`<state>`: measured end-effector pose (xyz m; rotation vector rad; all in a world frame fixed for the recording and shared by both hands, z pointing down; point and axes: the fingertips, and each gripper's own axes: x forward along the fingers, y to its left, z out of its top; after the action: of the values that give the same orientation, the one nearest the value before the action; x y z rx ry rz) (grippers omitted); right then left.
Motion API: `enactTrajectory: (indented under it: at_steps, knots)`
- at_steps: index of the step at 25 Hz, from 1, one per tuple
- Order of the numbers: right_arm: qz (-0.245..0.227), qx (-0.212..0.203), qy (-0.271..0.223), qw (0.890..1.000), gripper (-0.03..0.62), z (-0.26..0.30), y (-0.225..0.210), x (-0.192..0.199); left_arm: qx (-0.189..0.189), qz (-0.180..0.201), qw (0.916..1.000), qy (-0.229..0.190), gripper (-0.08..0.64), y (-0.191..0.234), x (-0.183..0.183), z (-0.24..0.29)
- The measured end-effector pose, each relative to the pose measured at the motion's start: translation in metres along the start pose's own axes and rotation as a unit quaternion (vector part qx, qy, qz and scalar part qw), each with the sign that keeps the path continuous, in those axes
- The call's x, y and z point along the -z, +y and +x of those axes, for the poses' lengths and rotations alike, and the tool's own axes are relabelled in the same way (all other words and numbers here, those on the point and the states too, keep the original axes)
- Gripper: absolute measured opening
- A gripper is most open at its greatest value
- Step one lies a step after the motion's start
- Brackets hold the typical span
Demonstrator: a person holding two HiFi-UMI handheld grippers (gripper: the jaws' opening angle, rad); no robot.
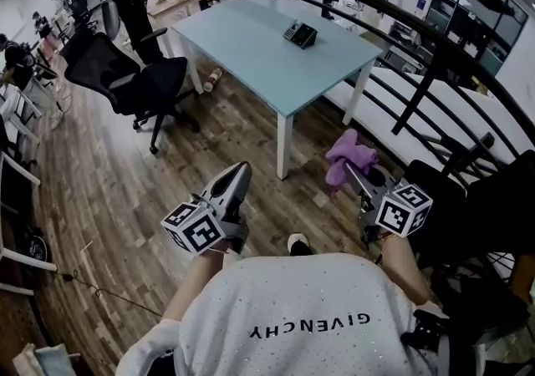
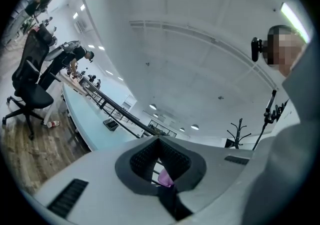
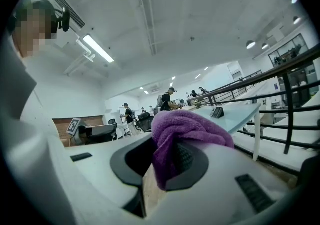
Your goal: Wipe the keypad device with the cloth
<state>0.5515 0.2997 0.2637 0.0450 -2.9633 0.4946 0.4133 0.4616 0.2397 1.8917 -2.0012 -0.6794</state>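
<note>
While the purple cloth (image 1: pixel 349 151) is already pinched in the right gripper (image 1: pixel 358 175), no wiping has begun. The keypad device (image 1: pixel 299 33) lies near the far edge of the pale blue table (image 1: pixel 251 53), well apart from both grippers. The left gripper (image 1: pixel 241 174) has its jaws pressed together, seemingly on nothing. Reaching the table and the wiping itself are left.
</note>
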Motion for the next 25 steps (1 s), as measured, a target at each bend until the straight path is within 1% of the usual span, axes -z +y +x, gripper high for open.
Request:
enactTrajectory:
  at_steps: [5, 10, 13, 15, 18, 20, 25]
  knots:
    - [0.009, 0.004, 0.012, 1.000, 0.050, 0.056, -0.052, -0.037, -0.005, -0.004, 1.0000, -0.001, 0.000, 0.033, -0.029, 0.048]
    - [0.005, -0.008, 0.024, 1.000, 0.050, 0.101, -0.100, -0.054, -0.027, -0.013, 0.9995, 0.005, 0.000, 0.071, -0.029, 0.090]
    - [0.003, -0.015, 0.032, 0.999, 0.049, 0.121, -0.127, -0.059, -0.034, -0.023, 0.9991, 0.002, 0.000, 0.091, -0.026, 0.116]
    - [0.004, -0.019, 0.038, 0.999, 0.050, 0.133, -0.145, -0.059, -0.042, -0.022, 0.9988, -0.006, 0.000, 0.101, -0.027, 0.134]
    - [0.010, -0.023, 0.040, 0.999, 0.050, 0.149, -0.170, -0.064, -0.063, -0.012, 0.9971, -0.041, 0.000, 0.113, -0.041, 0.159]
    - [0.015, -0.026, 0.040, 0.999, 0.051, 0.159, -0.182, -0.064, -0.069, -0.011, 0.9961, -0.055, 0.000, 0.118, -0.047, 0.172]
    - [0.031, -0.030, 0.046, 0.998, 0.051, 0.181, -0.205, -0.056, -0.069, -0.009, 0.9965, -0.046, 0.000, 0.134, -0.048, 0.195]
